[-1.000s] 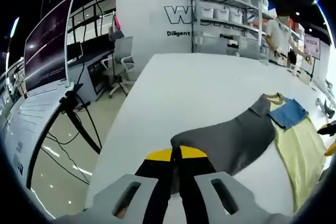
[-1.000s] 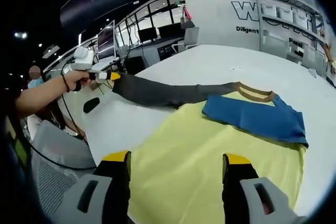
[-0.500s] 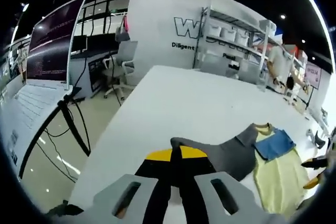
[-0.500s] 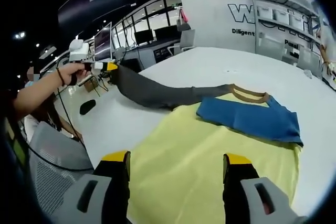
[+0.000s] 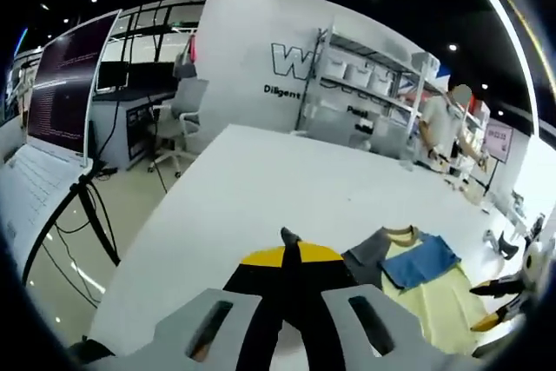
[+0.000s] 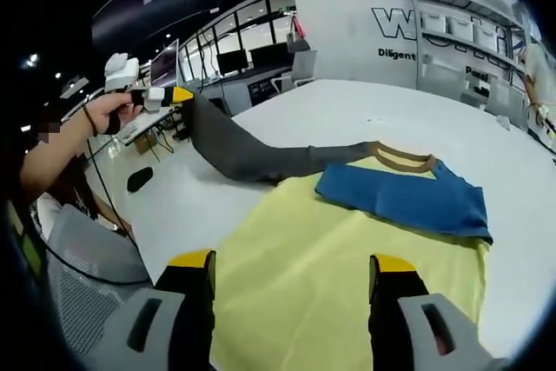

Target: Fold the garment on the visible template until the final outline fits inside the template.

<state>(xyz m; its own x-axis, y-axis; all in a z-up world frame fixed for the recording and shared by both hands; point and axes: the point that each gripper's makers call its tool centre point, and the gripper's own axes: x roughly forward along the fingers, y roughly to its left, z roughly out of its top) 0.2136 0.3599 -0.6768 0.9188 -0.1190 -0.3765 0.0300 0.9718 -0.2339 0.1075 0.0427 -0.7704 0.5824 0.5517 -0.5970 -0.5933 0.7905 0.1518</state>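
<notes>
Lifted higher than a second ago, grey sleeve (image 6: 252, 155) clamped in left gripper (image 6: 178, 95), ready to fold over; right gripper (image 6: 291, 271) apart above yellow garment (image 6: 330, 275).

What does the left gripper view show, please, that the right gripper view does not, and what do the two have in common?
Left gripper view: a monitor on a stand, an office chair and a person at the shelves.

Right gripper view: the person's hand lifting the grey sleeve with the left hand-held gripper, and the right hand-held gripper open above the yellow body.

Both: the white table, the garment's blue sleeve and the lettered wall.
</notes>
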